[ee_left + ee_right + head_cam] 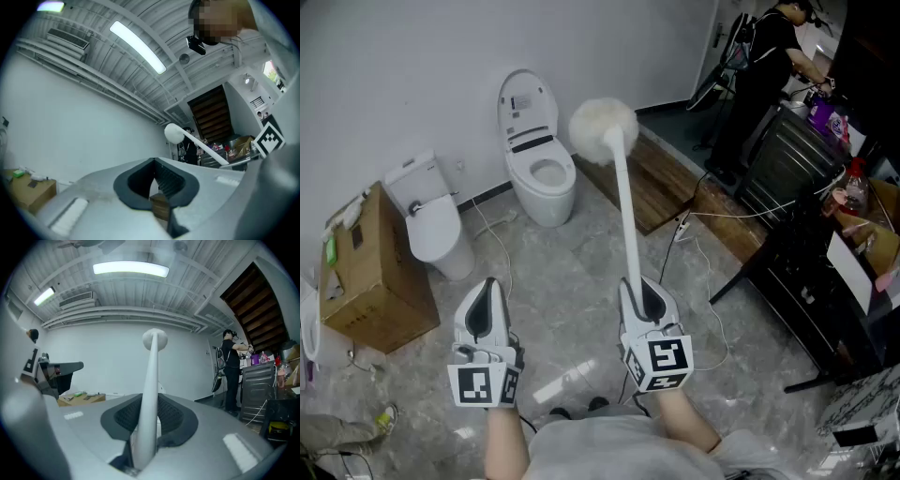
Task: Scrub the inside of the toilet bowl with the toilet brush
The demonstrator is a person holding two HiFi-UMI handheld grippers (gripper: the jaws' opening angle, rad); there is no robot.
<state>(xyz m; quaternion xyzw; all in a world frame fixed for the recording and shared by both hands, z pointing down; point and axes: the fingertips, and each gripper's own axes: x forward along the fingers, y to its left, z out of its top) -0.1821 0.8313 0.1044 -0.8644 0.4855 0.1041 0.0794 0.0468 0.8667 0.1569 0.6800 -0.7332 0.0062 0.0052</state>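
Short of the white ceramic toilet (542,183), the right gripper's (639,292) jaws clamp a long white fluffy-headed brush (623,187), the left gripper's (486,298) seemingly together, empty; I'd tip its head down gently.

A cardboard box (370,272) sits on the grey marbled floor (572,309), just beside a small toilet (431,225) with its lid shut. A wooden platform (652,183) lies along the wall. Beyond it, a person (764,70) in dark clothes stands at a black cabinet (787,155).
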